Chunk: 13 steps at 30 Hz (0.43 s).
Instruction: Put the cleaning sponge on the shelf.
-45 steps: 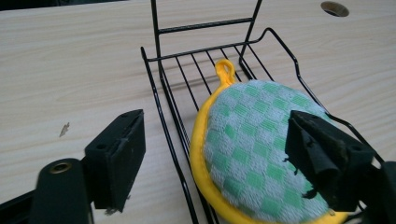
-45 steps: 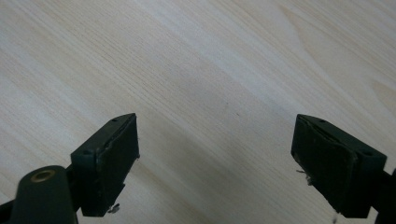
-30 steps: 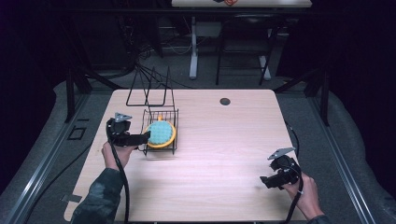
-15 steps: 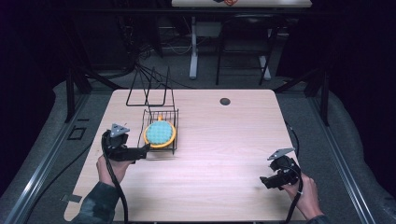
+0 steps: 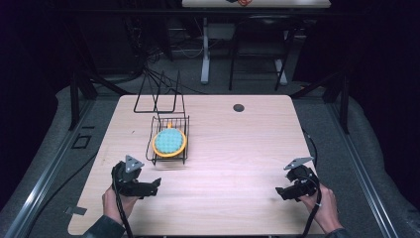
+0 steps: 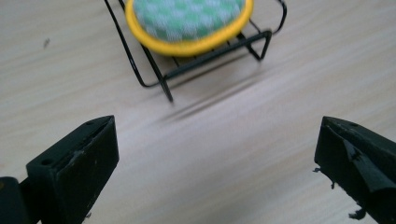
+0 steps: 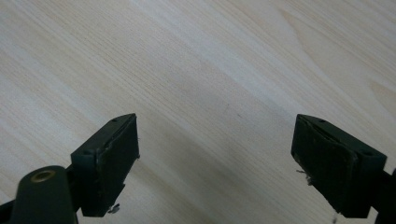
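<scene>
The left gripper [image 5: 156,182] stood with jaws wide apart and empty, having withdrawn from the black wire basket [image 5: 169,140] toward the near-left corner of the light wooden table [image 5: 237,148] within the last 1 second. The round yellow-rimmed dish with the green checked pad [image 5: 170,142] sat inside that basket, left of centre. This suggested placement was complete. The right gripper [image 5: 279,191] hung spread and empty near the near-right corner.
</scene>
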### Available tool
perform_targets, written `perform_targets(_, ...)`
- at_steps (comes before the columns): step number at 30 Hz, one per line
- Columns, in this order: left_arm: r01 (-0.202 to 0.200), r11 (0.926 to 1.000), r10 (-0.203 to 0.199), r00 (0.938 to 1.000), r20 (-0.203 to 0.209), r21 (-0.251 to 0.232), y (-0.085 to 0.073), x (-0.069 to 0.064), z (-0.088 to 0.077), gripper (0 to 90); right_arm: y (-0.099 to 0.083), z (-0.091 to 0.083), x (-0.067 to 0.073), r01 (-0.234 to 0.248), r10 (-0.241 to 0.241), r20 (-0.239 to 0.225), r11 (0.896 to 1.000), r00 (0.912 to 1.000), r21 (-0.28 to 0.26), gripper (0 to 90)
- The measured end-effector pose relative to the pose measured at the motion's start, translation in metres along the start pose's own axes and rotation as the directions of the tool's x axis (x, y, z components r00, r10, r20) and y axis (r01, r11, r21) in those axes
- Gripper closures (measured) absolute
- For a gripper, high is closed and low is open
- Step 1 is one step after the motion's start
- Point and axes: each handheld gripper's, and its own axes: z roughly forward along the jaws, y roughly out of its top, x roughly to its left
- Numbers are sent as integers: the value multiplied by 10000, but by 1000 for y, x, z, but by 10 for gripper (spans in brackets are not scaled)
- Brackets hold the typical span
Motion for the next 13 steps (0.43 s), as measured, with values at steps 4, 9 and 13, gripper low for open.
perform_targets(4,73,9998,-79,9995,320,175,-4,2,6,0,0,2,1,34,-34,5,10000,10000,29,147)
perform_targets(9,36,9998,-25,9986,529,-211,-4,7,10,0,-1,3,1,46,-47,114,9999,9999,105,148)
perform_targets(13,-31,10000,32,9991,422,-26,-5,8,12,0,-1,2,-1,-37,37,46,10000,10000,-34,146)
